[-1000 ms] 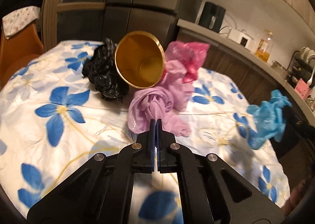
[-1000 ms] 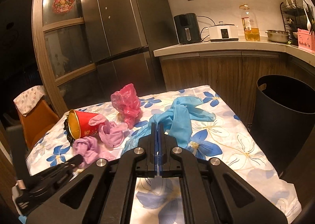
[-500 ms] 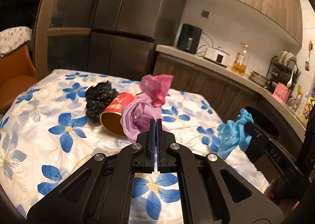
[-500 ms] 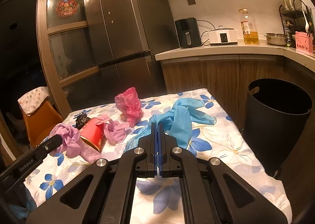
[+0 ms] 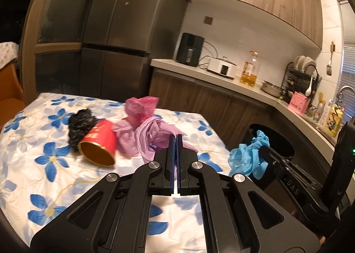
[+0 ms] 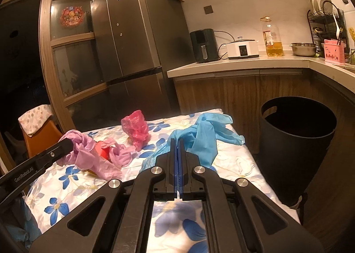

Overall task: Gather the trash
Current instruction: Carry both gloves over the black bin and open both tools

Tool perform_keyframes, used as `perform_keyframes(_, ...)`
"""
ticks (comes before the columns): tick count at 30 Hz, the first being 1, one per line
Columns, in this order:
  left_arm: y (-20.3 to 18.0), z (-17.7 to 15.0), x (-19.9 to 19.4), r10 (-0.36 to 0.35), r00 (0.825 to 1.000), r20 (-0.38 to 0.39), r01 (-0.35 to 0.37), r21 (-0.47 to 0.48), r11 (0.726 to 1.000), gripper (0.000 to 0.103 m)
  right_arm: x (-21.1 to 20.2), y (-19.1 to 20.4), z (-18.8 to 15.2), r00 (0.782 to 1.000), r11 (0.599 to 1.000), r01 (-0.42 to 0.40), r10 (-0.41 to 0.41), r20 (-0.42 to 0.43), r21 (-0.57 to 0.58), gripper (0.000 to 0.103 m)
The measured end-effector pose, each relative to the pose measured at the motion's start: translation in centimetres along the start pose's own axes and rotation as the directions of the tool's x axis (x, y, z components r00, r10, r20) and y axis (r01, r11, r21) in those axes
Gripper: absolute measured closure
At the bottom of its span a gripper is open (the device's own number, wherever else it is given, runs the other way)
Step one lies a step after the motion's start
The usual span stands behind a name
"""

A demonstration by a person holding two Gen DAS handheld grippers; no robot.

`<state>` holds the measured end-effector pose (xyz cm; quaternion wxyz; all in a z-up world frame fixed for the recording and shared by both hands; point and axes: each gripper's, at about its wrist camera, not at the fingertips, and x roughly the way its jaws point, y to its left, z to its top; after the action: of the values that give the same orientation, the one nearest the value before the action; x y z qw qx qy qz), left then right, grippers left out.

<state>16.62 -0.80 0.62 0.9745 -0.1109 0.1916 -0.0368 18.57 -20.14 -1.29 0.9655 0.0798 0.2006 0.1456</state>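
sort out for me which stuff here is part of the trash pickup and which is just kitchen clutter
Part of the job: lilac bag in the left gripper; blue bag in the right gripper; pink bag; black bag; red cup; black bin.

Just lying about: air fryer, rice cooker, oil bottle, dish rack.

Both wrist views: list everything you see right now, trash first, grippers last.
lilac bag: 1, lilac, held off the table in left gripper
blue bag: 1, blue, held in right gripper
pink bag: 1, pink, on table, far side
second lilac bag: 1, lilac, on table beside cup
cup: 1, red, gold inside, lying on its side
black bag: 1, black, behind cup
bin: 1, black, on floor beside the table
table: 1, white cloth with blue flowers
left gripper: shut on lilac bag
right gripper: shut on blue bag
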Motion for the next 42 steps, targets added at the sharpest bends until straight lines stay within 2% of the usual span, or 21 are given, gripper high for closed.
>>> perform_keyframes(14,-6.9,0.9,3.3,-0.121,0.992,-0.021,0.122,0.084,0.989,0.103,-1.6,-4.5,1.2,0.997,0.997,0.074,-0.075,0.035,0.021,0.101)
perform_keyframes(25,-11.9,1.7,6.5,-0.197,0.980,-0.041,0.201,0.136,0.970,0.103,-2.5,-8.9,3.0,0.982,0.985,0.171,-0.173,0.074,0.039,0.101)
perform_keyframes(32,-16.2,2.7,8.6,-0.264,0.964,-0.040,0.267,0.183,0.946,0.103,-2.5,-12.2,4.8,0.964,0.969,0.241,-0.245,0.099,0.055,0.101)
perform_keyframes(42,-21.7,3.5,11.9,-0.361,0.932,-0.041,0.361,0.224,0.905,0.103,-2.0,-16.3,6.6,0.942,0.948,0.308,-0.316,0.113,0.079,0.101)
